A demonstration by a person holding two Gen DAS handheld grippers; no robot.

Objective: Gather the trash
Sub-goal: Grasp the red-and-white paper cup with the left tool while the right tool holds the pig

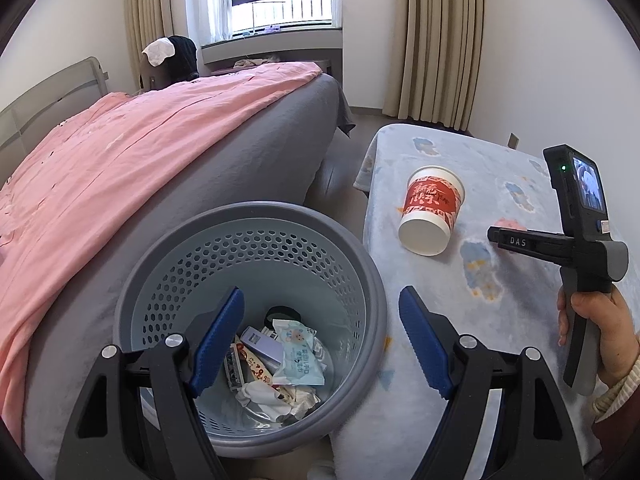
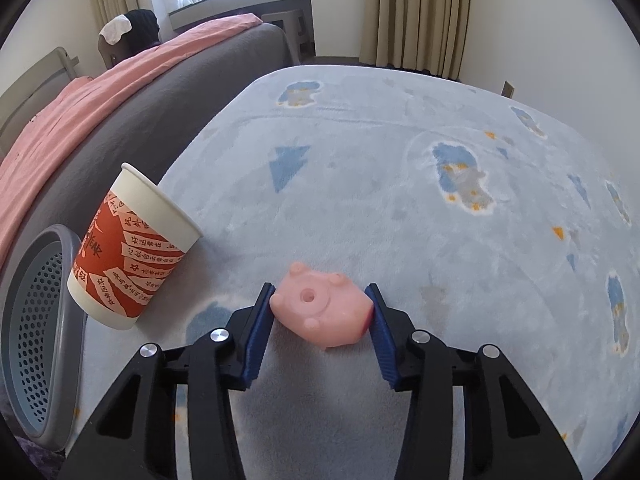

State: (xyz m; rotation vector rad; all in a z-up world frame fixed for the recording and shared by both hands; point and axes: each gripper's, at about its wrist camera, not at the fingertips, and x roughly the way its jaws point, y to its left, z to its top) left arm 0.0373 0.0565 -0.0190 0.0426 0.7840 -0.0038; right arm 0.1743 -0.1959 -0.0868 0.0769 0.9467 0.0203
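I see my right gripper (image 2: 322,312) down on the pale blue blanket (image 2: 400,168), with the pink pig toy (image 2: 320,312) lying upside down between its blue fingers (image 2: 260,332). Both pads touch the toy's sides, so I read it as clamped on the toy. The paper cup (image 2: 128,256) stands just to its left. My left gripper (image 1: 320,336) hangs with jaws wide apart and empty over the trash basket (image 1: 360,264), which already holds wrappers (image 1: 300,356).
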